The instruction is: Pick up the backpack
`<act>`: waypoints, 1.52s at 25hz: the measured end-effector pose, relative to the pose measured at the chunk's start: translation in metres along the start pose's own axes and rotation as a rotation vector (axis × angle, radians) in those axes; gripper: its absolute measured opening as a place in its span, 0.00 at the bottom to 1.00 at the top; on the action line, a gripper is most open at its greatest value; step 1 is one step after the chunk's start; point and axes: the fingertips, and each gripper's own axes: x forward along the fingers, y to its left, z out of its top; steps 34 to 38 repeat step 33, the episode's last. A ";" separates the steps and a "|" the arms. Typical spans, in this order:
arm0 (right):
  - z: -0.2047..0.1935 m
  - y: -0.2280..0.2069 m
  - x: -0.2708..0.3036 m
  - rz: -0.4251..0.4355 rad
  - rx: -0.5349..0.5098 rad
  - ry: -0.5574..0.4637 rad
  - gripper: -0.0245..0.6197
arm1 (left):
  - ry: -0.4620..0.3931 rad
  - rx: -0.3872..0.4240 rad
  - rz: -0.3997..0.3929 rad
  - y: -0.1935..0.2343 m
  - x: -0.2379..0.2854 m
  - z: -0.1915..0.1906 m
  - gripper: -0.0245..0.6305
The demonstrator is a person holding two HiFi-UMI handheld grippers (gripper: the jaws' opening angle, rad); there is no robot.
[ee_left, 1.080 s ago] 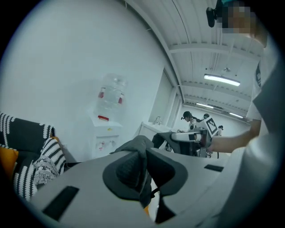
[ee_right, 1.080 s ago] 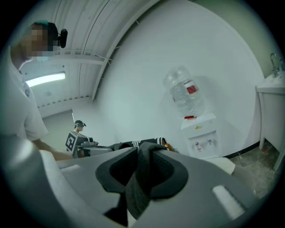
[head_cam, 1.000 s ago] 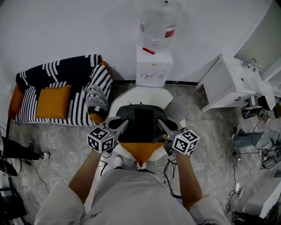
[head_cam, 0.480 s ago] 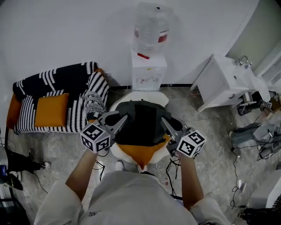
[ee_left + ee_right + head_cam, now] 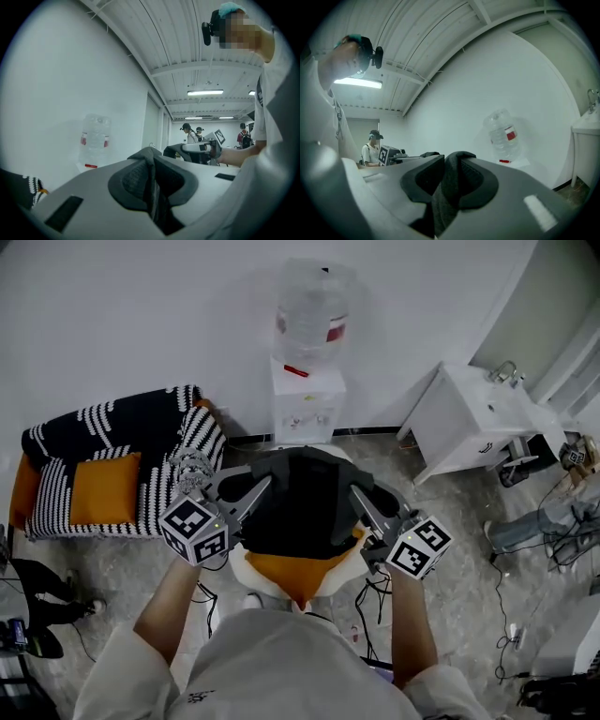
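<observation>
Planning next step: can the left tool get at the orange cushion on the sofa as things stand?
Probably not: the left tool is shut on the backpack, which the right tool grips too. The orange cushion lies uncovered on the sofa.

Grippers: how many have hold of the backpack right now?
2. The left gripper is shut on the left strap of the backpack; the right gripper is shut on the right strap. Both show plainly, nothing hidden.
</observation>
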 end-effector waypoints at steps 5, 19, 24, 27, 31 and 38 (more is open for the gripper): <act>0.017 0.001 -0.001 -0.015 -0.050 -0.031 0.16 | -0.027 0.040 -0.021 -0.002 0.006 0.017 0.08; 0.027 -0.018 -0.009 -0.048 -0.079 -0.052 0.16 | -0.039 0.061 -0.056 0.000 0.032 0.025 0.08; 0.029 -0.022 -0.011 -0.051 -0.082 -0.061 0.16 | -0.038 0.070 -0.062 -0.002 0.036 0.025 0.08; 0.029 -0.024 -0.013 -0.051 -0.081 -0.062 0.16 | -0.037 0.074 -0.062 -0.003 0.039 0.025 0.08; 0.029 -0.028 -0.016 -0.050 -0.080 -0.058 0.16 | -0.034 0.079 -0.060 -0.005 0.043 0.024 0.08; 0.029 -0.029 -0.017 -0.048 -0.082 -0.056 0.16 | -0.034 0.081 -0.060 -0.005 0.046 0.024 0.08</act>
